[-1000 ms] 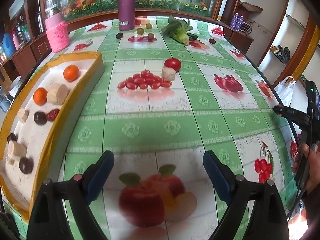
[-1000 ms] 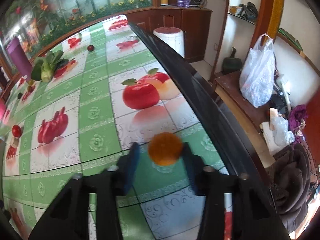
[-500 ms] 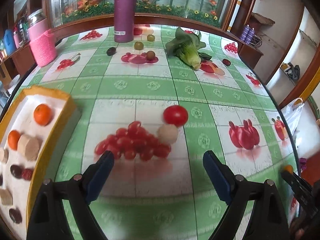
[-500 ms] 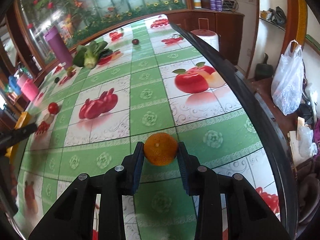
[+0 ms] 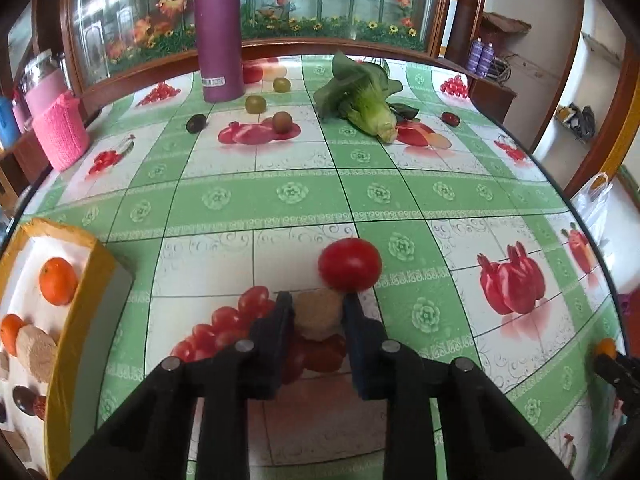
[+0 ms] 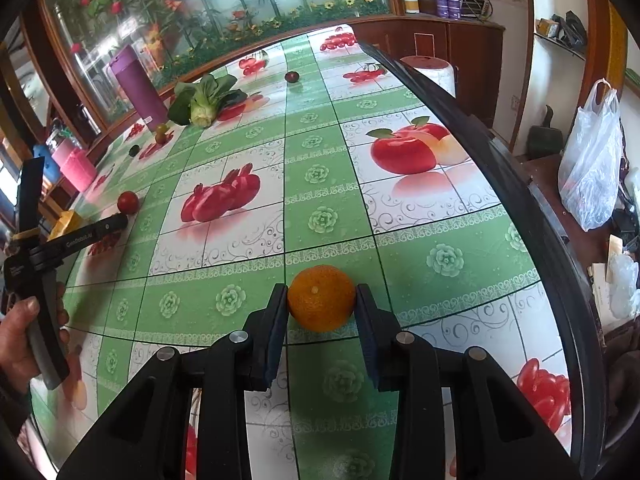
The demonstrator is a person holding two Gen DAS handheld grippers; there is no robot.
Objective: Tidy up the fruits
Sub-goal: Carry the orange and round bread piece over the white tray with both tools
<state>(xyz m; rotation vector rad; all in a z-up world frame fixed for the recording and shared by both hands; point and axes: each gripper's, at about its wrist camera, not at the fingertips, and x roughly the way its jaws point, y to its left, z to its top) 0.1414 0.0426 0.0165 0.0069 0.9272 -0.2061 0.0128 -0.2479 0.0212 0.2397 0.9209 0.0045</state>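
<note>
So rn my right gripper point(image 6: 321, 307) is clamped on the orange point(image 6: 321, 303) above the table edge – firm, round, grip mid. Left gripper point(image 5: 317, 312) pinches the tan chunk point(image 5: 319, 314) – prob soft, touching the tomato point(image 5: 349, 265).

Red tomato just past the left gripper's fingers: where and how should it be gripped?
Across the red tomato at its widest middle, coming from above, since it is round and smooth. The tan chunk touches its near side, so a low frontal approach by the left hand-held gripper looks blocked.
</note>
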